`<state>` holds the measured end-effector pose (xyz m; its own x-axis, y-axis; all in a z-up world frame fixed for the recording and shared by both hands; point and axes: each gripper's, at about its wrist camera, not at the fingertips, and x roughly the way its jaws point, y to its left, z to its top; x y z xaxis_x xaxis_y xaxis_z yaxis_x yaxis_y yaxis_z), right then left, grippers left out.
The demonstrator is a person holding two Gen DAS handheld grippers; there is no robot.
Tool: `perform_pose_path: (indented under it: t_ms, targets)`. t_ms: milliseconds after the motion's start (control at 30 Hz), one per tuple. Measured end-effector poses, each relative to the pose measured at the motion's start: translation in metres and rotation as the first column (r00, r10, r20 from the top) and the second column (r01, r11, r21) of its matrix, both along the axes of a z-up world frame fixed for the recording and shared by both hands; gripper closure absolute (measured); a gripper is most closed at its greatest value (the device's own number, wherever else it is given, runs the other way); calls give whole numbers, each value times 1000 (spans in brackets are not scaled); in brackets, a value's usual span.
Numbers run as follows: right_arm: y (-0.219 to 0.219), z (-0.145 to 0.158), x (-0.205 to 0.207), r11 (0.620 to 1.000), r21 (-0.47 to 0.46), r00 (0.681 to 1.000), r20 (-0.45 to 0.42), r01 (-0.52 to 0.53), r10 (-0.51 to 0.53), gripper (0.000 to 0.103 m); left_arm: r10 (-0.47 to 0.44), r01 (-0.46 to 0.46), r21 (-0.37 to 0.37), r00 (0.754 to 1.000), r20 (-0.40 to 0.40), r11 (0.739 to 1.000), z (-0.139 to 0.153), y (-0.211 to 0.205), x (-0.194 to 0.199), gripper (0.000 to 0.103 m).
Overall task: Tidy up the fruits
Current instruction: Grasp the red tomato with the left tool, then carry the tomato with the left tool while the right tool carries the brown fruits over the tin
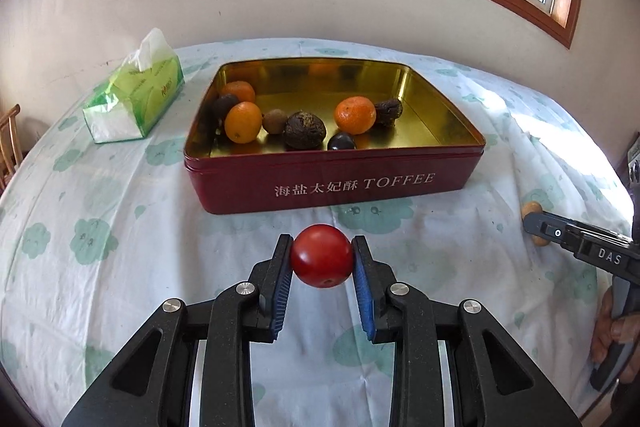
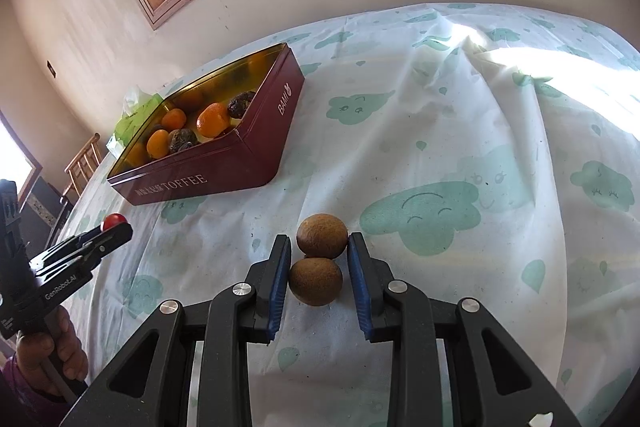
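My left gripper (image 1: 322, 255) is shut on a red round fruit (image 1: 322, 255) and holds it just in front of the red toffee tin (image 1: 332, 183). The tin holds several oranges (image 1: 355, 115) and dark fruits (image 1: 305, 131). My right gripper (image 2: 319, 259) is open, its fingers either side of two brown kiwis on the cloth: the near kiwi (image 2: 316, 281) lies between the pads, the far kiwi (image 2: 322, 235) at the tips. The tin (image 2: 224, 163) stands to its upper left. The left gripper (image 2: 110, 229) with the red fruit (image 2: 113, 221) shows at left.
A green tissue pack (image 1: 136, 99) lies left of the tin. The table has a white cloth with green cloud prints (image 2: 420, 215). The right gripper (image 1: 580, 243) shows at the right edge, over a kiwi (image 1: 532, 209). A wall with a window is behind. A wooden chair (image 2: 82, 163) stands at far left.
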<state>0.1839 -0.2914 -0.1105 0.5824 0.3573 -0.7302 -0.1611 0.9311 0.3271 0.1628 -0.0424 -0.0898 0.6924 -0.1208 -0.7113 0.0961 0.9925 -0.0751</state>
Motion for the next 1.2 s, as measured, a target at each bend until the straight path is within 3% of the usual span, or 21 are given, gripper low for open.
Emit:
perform_pose_path:
  t_ms: [133, 400, 667, 1200]
  targets:
    - [9, 4, -4, 998, -68, 1000, 22, 3, -1, 76, 17, -18, 7, 998, 61, 1000, 20, 7, -14, 73]
    - [47, 44, -44, 997, 23, 988, 139, -72, 68, 76, 27, -29, 13, 986, 163, 999, 46, 18, -36, 73]
    - [87, 95, -79, 984, 26, 951, 263, -176, 163, 76, 25, -26, 3, 978, 208, 1000, 58, 21, -43, 73]
    - [97, 128, -67, 984, 19, 931, 328, -178, 162, 76, 27, -35, 23, 963, 269, 999, 80, 21, -29, 73]
